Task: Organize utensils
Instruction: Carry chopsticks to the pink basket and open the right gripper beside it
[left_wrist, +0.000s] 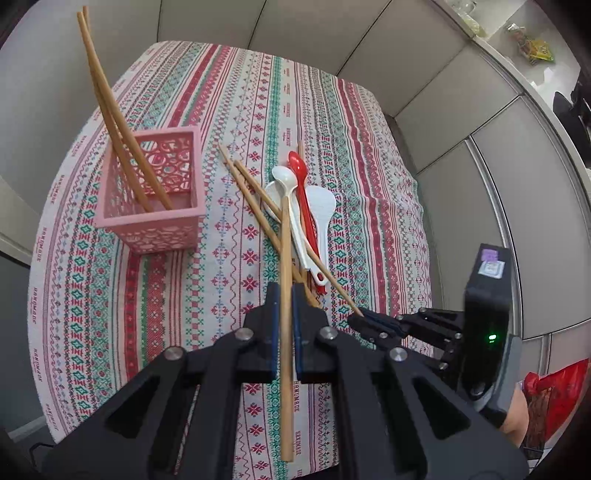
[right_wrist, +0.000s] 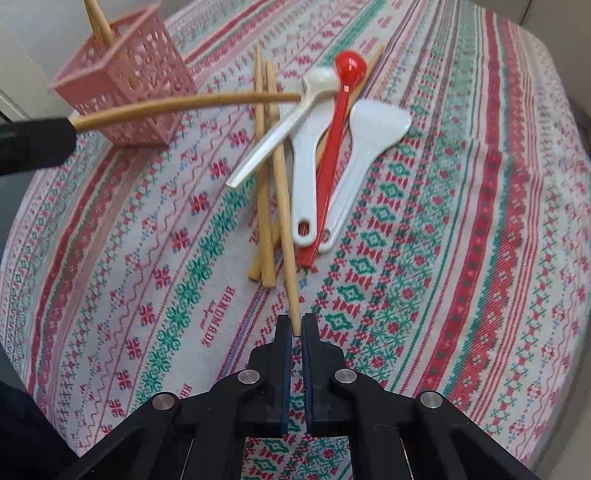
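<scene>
We note: left gripper (left_wrist: 283, 295) clenched on bamboo chopstick (left_wrist: 285, 258), shaft upright between fingers; right gripper (right_wrist: 295, 326) pinching second chopstick's (right_wrist: 282, 192) end; both pale tan.

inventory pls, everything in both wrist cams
pink perforated plastic basket: 1, pink, left on cloth
wooden chopsticks in basket: 2, tan, leaning out
loose wooden chopsticks: about 2, tan, in pile
white plastic spoon: 1, white, on top of the pile
red plastic spoon: 1, red, between the paddles
white rice paddles: 2, white, in pile
patterned tablecloth: 1, red-green-white, covers table
left gripper: shut on a tan chopstick
right gripper: shut on a pile chopstick's end
</scene>
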